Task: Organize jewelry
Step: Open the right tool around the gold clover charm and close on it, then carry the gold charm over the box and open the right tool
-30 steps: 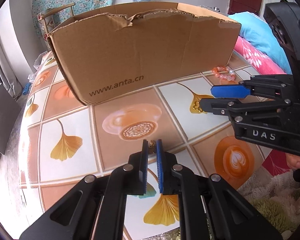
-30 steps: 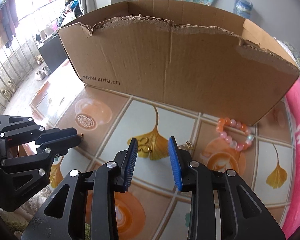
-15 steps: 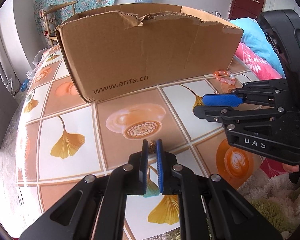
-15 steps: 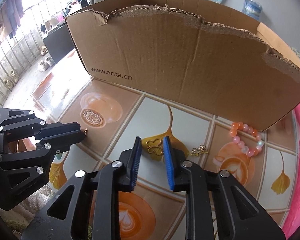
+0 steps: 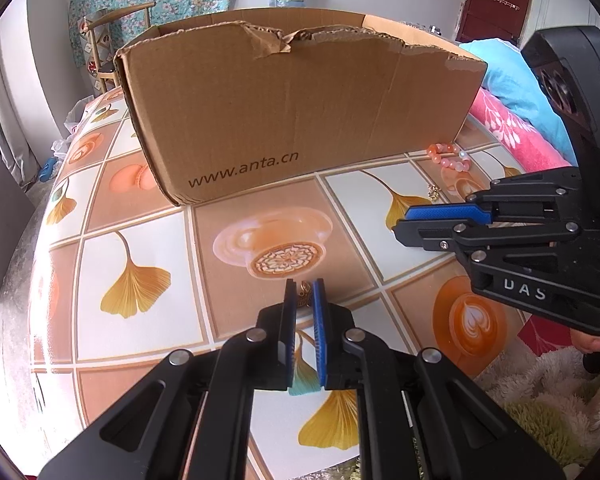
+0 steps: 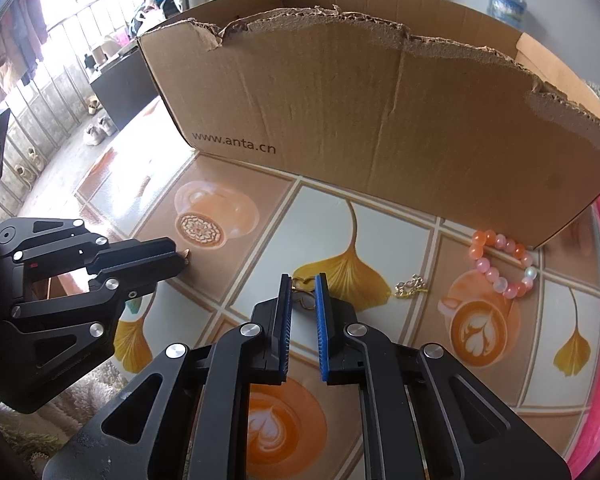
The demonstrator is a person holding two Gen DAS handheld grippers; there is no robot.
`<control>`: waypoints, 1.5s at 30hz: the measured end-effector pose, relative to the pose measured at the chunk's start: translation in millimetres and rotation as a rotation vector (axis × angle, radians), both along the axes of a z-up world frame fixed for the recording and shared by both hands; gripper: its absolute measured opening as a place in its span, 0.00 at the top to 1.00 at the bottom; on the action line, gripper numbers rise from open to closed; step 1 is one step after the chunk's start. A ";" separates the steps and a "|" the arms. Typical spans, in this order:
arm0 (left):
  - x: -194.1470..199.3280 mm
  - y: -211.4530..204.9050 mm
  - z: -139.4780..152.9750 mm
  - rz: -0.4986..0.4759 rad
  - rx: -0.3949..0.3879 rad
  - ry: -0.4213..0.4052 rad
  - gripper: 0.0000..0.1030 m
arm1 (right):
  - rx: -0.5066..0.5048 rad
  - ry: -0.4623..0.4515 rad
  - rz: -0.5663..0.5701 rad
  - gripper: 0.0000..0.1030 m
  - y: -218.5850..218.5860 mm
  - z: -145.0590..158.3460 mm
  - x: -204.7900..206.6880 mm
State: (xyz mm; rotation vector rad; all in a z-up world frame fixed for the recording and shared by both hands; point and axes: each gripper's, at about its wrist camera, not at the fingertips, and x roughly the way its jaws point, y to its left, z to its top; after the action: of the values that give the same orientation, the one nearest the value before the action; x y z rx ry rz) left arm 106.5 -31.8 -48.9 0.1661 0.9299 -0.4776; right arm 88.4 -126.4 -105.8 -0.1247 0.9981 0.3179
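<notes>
The cardboard box [image 6: 380,120] stands open-topped at the back of my bench [image 6: 400,236], I judge as the home for the jewelry. The bead bracelet [image 6: 502,266] lies against its right corner and a small gold chain [image 6: 410,286] nearby, both waiting. My right tongs [image 6: 303,292] have just been closing and now pinch a gold clover charm [image 6: 301,294]. My left tongs [image 5: 304,298] are clenched on a small gold piece [image 5: 303,295], so both can go in together.

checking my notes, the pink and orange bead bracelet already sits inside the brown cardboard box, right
Not quite: the pink and orange bead bracelet lies on the patterned tabletop, outside the brown cardboard box, by its right corner. The right wrist view shows it.
</notes>
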 end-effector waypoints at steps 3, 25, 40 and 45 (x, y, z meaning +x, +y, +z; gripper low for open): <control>0.1 0.2 -0.1 0.001 0.002 -0.001 0.92 | 0.006 0.002 0.008 0.91 -1.1 2.9 -4.3; -11.7 12.7 13.5 0.026 -0.001 -0.051 0.93 | 0.040 -0.044 0.025 0.91 -6.4 16.5 -32.6; -21.3 24.6 122.8 -0.028 -0.086 -0.302 0.93 | 0.103 -0.295 0.136 0.91 -9.6 103.2 -51.9; 2.2 17.0 156.9 -0.073 -0.079 -0.393 0.93 | 0.106 -0.393 0.179 0.91 -16.1 138.8 -34.4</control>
State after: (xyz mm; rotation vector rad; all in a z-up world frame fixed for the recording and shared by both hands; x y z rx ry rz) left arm 108.8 -14.8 107.9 0.2134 0.5210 -0.5255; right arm 54.0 -142.5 33.0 -0.1731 0.5803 0.4889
